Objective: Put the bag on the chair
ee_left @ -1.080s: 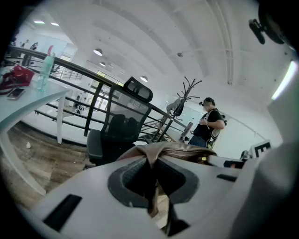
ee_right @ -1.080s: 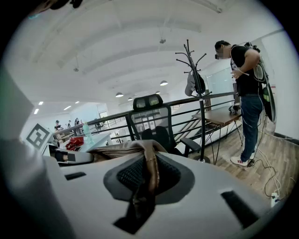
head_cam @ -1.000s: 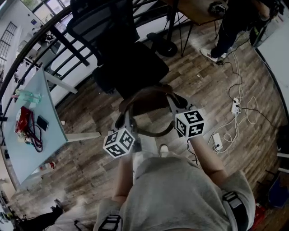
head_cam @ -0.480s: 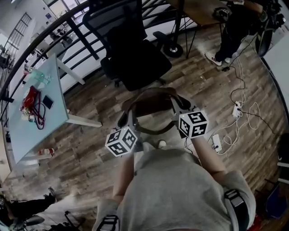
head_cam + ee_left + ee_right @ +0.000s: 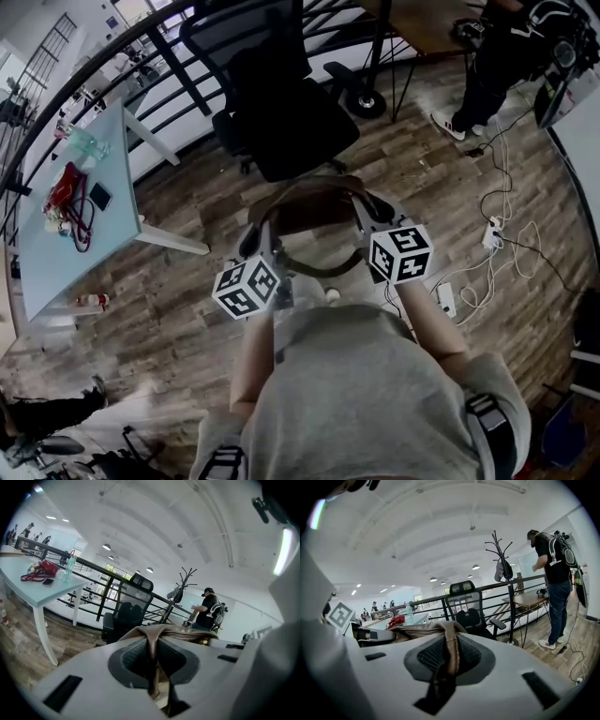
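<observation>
A brown bag hangs in the air between my two grippers, just in front of the black office chair. My left gripper is shut on the bag's strap at its left end. My right gripper is shut on the strap at its right end. In both gripper views the tan strap runs up between the dark pads and over the jaws. The chair stands empty straight ahead, with its mesh back toward the railing. The bag's underside is hidden.
A pale table at the left holds a red pouch, a phone and a bottle. A black railing runs behind the chair. A person stands by a wooden desk at the top right. Cables and a power strip lie on the floor at the right.
Both grippers and the bag have come a little closer to the chair, and they have kept still over the last half second. Both grips are unchanged.
</observation>
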`<control>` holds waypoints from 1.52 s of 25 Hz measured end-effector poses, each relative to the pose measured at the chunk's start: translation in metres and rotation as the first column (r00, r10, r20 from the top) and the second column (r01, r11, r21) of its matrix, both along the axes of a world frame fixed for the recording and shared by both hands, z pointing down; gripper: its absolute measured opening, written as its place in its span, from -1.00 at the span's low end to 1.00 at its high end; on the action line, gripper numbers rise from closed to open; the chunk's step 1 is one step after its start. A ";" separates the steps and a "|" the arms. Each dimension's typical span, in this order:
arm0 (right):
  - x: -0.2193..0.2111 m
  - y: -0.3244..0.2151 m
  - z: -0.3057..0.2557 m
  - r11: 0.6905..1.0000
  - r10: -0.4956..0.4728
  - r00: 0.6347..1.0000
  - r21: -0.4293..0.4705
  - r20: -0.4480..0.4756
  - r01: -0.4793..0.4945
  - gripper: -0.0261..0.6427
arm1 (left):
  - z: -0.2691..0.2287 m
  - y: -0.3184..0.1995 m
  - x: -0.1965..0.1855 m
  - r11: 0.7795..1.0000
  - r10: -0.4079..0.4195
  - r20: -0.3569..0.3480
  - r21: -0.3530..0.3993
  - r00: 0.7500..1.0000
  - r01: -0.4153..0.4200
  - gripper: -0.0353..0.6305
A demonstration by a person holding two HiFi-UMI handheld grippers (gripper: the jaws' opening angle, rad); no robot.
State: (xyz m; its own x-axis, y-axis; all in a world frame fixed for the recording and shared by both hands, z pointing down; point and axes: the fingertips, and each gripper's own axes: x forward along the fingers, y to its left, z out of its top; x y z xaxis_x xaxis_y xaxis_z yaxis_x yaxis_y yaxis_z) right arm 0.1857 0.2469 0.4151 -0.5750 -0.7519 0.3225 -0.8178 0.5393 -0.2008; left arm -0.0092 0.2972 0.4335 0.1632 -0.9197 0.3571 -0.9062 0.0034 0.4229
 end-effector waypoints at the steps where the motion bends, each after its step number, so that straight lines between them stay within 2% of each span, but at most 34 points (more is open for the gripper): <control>1: 0.000 -0.001 0.000 1.000 -0.005 1.000 -0.002 0.000 0.005 -0.80 | 0.000 0.000 0.000 1.000 -0.002 0.000 -0.001 1.000 0.002 -0.77; 8: -0.002 -0.018 0.007 0.999 -0.010 1.000 -0.031 0.007 0.010 -0.80 | 0.006 -0.013 0.000 1.000 -0.009 -0.009 -0.022 1.000 0.008 -0.77; 15: -0.011 -0.055 0.007 0.999 -0.002 1.000 -0.035 0.004 0.002 -0.80 | 0.014 -0.051 -0.008 1.000 -0.004 -0.027 -0.027 1.000 0.003 -0.77; 30: -0.054 -0.180 0.010 0.999 0.041 0.999 -0.032 -0.021 -0.042 -0.80 | 0.022 -0.181 -0.052 0.999 0.030 -0.040 -0.032 0.999 -0.032 -0.77; 38: -0.083 -0.249 -0.001 0.997 0.068 0.997 -0.032 -0.019 -0.069 -0.80 | 0.009 -0.257 -0.083 0.998 0.063 -0.033 -0.027 0.997 -0.064 -0.77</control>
